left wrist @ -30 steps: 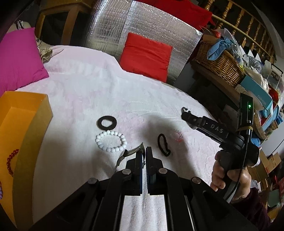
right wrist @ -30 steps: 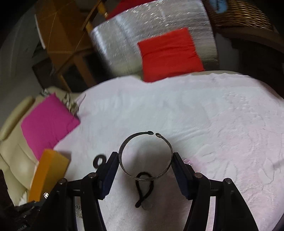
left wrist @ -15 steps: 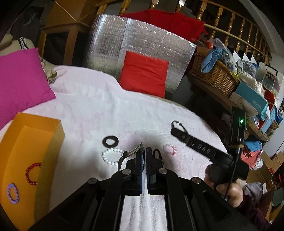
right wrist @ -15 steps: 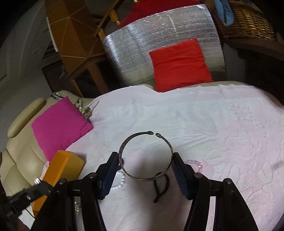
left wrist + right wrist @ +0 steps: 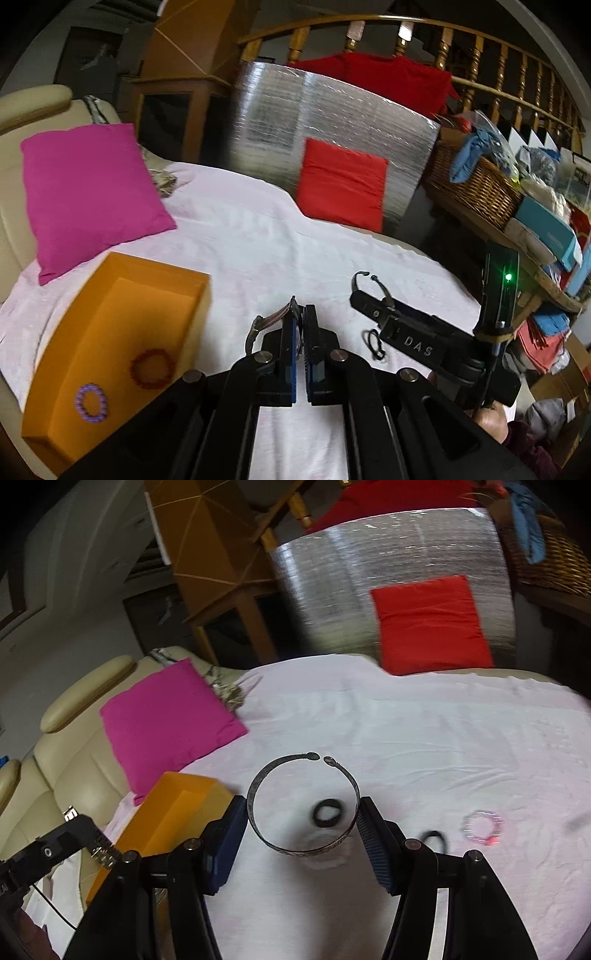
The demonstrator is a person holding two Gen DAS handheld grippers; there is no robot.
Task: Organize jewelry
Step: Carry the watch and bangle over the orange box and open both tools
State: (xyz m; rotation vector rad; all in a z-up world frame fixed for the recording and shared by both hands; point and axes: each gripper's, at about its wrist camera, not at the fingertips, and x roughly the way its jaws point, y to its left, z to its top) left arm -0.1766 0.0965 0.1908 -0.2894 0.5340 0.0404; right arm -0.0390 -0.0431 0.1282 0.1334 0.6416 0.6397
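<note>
Metal cuff (image 5: 303, 805): it sits between the two pads of the right gripper (image 5: 303, 821), pinched at its widest part, with the open ends pointing away from the camera. It is lifted above the white cloth (image 5: 424, 738).
Left gripper (image 5: 300, 325): the fingers are pressed together on a flat metal band (image 5: 271, 320), which sticks out to the left side, above the cloth.
Orange box (image 5: 110, 332): it lies to the left on the cloth; a dark red bead bracelet (image 5: 152, 368) and a purple bead bracelet (image 5: 91, 401) are already inside.
Left on the cloth: a black ring (image 5: 327, 813), a black cord loop (image 5: 436, 838), a pink bead bracelet (image 5: 482, 828) and a blurred white bracelet (image 5: 321, 853).
Change: compared with one second ago, both grippers have risen and turned toward the box, which now fills more of the left view; both grips look unchanged.
Meaning: I judge that both pieces are being carried to the box, and the release comes next. Four pieces remain afterwards.
</note>
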